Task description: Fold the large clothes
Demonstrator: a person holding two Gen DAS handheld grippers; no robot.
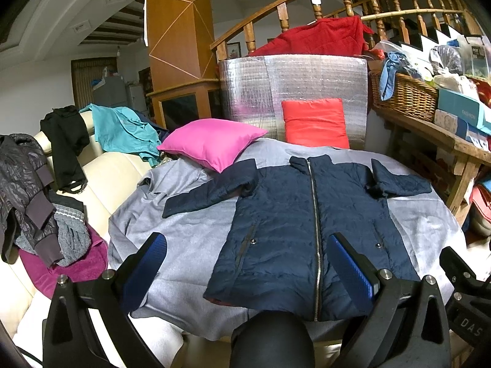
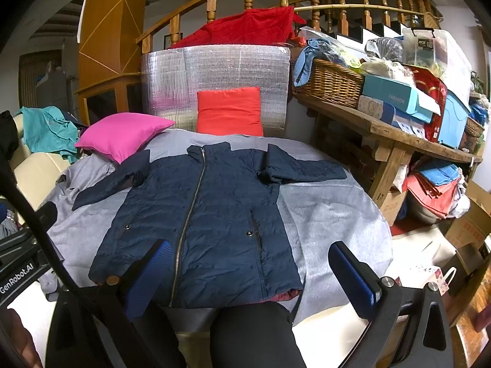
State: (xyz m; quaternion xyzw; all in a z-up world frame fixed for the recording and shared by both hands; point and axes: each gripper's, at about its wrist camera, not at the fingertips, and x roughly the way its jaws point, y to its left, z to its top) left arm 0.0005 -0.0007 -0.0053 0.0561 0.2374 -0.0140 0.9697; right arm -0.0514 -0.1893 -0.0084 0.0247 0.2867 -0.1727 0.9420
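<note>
A navy quilted jacket [image 1: 294, 220] lies flat, front up and zipped, on a grey cloth [image 1: 190, 236] over the table, both sleeves spread out sideways. It also shows in the right wrist view [image 2: 208, 214]. My left gripper [image 1: 245, 263] is open and empty, held above the jacket's hem on its left half. My right gripper [image 2: 248, 273] is open and empty, above the hem's right corner. Neither touches the jacket. A dark knee [image 1: 270, 337] sits below the hem.
A pink cushion [image 1: 211, 142] and a red cushion [image 1: 314, 122] lie at the table's far edge before a silver foil roll [image 1: 291, 82]. A cream sofa [image 1: 101, 168] with piled clothes is on the left. A cluttered wooden bench [image 2: 399, 135] with a basket [image 2: 328, 81] is on the right.
</note>
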